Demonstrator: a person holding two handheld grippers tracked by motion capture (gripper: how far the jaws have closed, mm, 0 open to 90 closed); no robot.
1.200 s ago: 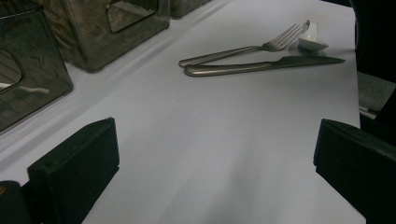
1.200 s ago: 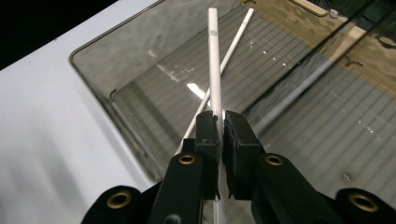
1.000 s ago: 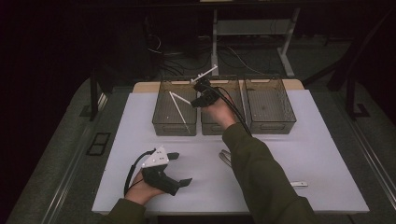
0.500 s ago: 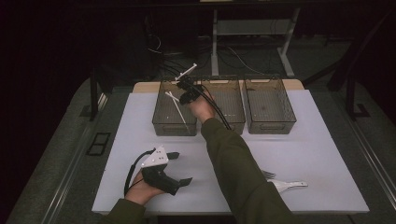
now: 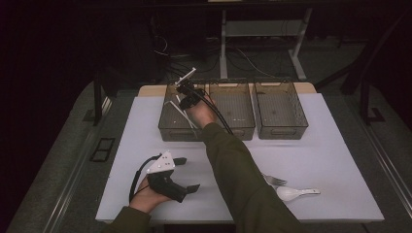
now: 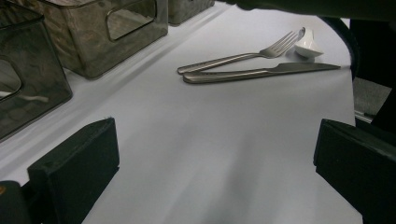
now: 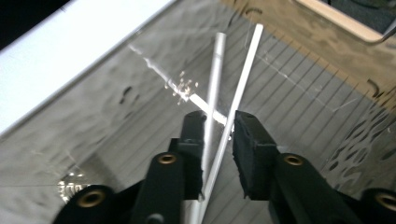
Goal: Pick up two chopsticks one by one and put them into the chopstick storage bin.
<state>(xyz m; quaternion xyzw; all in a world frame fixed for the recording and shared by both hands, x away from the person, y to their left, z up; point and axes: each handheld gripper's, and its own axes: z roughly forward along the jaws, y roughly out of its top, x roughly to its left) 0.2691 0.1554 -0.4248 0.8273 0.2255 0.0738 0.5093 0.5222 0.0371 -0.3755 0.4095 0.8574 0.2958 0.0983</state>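
Your desk (image 5: 335, 160) carries one white sheet, and at its far edge stand three smoky see-through bins in a row: the left bin (image 5: 171, 127), the middle bin (image 5: 236, 108) and the right bin (image 5: 281, 109).

Your two arms come in from the near side. Your right sleeve (image 5: 238, 179) crosses the desk and hides part of the cutlery at near right: from above you see one white spoon (image 5: 295, 193) and just the tines of one fork (image 5: 275, 180). The left gripper view gives the count better: one fork (image 6: 238, 57), one table knife (image 6: 261, 73) just beside it, and the spoon bowl (image 6: 308, 45) behind them, its handle hidden.

Your left gripper (image 5: 190, 174) rests on the near left of the desk, released, jaws standing wide with bare white sheet between them.

Your right gripper (image 5: 179, 94) hangs over the left bin, and its jaws have just been opening. In the right gripper view, your right gripper (image 7: 219, 133) points into the bin with two white sticks (image 7: 236, 100) crossing between its jaws. The pads stand slightly off them, so the grip is released. From above the sticks (image 5: 183, 110) lean inside the left bin, and their lower ends are hard to make out through the wall.
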